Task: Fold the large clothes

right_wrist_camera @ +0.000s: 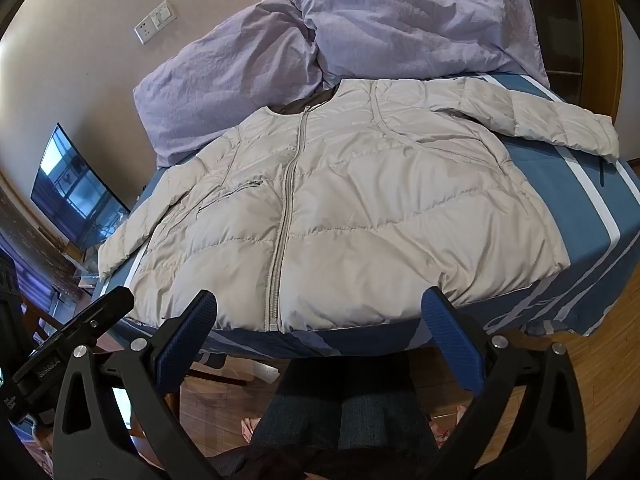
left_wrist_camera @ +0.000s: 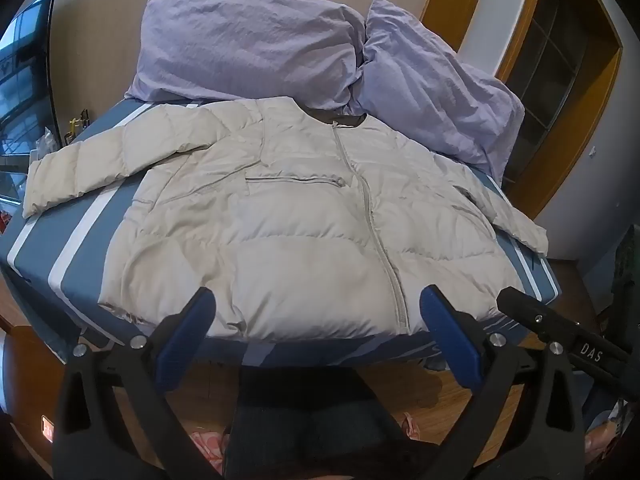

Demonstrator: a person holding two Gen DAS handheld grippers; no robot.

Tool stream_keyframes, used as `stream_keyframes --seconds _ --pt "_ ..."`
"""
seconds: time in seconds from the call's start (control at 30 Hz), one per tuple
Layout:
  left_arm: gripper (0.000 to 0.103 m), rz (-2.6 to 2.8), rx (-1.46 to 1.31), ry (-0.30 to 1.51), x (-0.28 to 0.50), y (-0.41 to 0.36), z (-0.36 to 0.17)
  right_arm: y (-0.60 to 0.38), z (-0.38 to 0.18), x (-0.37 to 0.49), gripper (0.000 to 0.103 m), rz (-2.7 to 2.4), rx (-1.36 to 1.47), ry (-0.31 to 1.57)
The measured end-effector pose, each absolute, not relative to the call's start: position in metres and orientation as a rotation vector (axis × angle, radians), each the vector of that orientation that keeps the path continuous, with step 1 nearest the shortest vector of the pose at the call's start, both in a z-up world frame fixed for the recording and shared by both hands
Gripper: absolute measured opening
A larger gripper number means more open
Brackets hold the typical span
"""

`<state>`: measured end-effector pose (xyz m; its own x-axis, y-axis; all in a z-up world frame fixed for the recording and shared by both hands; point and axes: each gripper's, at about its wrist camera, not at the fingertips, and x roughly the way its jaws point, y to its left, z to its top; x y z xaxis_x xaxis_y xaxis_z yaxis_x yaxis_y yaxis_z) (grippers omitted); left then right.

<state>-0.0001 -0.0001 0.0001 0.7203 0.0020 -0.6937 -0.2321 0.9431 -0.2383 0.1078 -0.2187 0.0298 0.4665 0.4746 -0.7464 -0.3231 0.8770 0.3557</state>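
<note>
Left wrist view is showing a beige puffer jacket [left_wrist_camera: 304,216] lying flat and zipped on the blue striped bed [left_wrist_camera: 80,248], below two lilac pillows [left_wrist_camera: 248,44]. Wooden floor [left_wrist_camera: 420,392] is lying beneath. The left gripper [left_wrist_camera: 316,320] and right gripper [right_wrist_camera: 316,320] are both standing wide open, holding nothing.

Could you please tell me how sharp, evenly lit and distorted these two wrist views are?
Left wrist view: sharp, soft even light, the blue striped bed bulges from fisheye. Right wrist view: equally sharp, the beige quilted puffer jacket evenly lit, dark corners, window reflections on the flat black screen.
</note>
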Motion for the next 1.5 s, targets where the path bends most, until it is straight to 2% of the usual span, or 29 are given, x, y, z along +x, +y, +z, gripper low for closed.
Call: stream_keyframes --seconds 1.5 --pt "0.101 0.154 -0.327 0.757 -0.001 0.009 0.000 -0.213 0.031 0.110 0.102 0.498 0.159 0.968"
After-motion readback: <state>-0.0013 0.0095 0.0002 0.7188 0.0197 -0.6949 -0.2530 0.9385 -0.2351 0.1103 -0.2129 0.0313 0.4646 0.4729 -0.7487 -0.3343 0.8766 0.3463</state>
